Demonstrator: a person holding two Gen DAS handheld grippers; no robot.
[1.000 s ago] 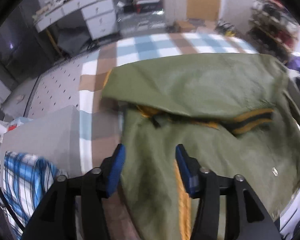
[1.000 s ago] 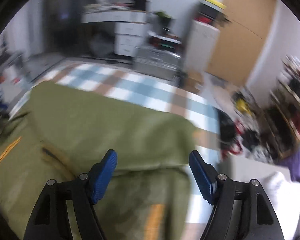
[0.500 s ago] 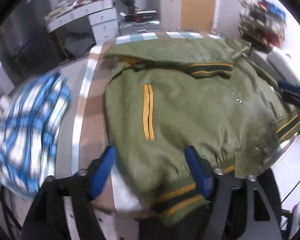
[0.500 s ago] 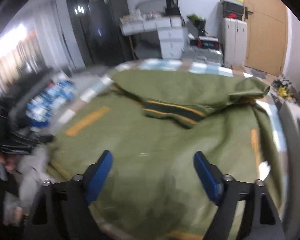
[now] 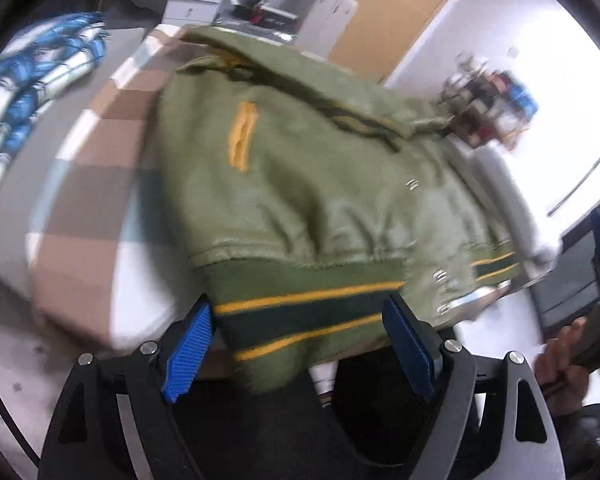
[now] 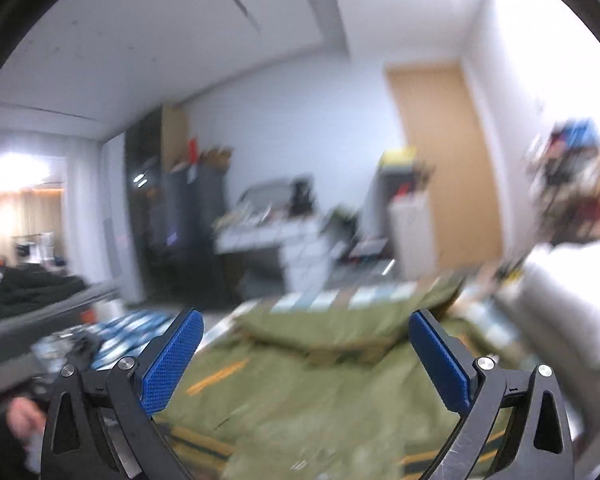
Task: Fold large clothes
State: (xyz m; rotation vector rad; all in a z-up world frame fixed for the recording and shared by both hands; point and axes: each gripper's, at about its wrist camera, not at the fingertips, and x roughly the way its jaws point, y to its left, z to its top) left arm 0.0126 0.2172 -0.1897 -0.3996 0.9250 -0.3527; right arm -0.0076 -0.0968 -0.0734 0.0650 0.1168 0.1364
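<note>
An olive green bomber jacket [image 5: 320, 168] with yellow and dark green striped ribbing lies on the checked table [image 5: 96, 184], its upper part folded over. Its striped hem [image 5: 308, 312] hangs over the near table edge. My left gripper [image 5: 300, 344] is open, its blue pads on either side of the hem and below the table edge, holding nothing. In the right wrist view the jacket [image 6: 324, 392] lies ahead and below, blurred. My right gripper [image 6: 306, 360] is open and empty above the jacket's near part.
A blue and white plaid garment [image 5: 24, 80] lies on the table's left part. A white bundle [image 6: 568, 300] sits at the table's right. Drawers, shelves and a wooden door stand beyond. A hand with the other gripper shows at right [image 5: 568, 344].
Both grippers have pulled back from over the jacket toward its hem at the near table edge. The right view has tilted up toward the room. Both stay open.
</note>
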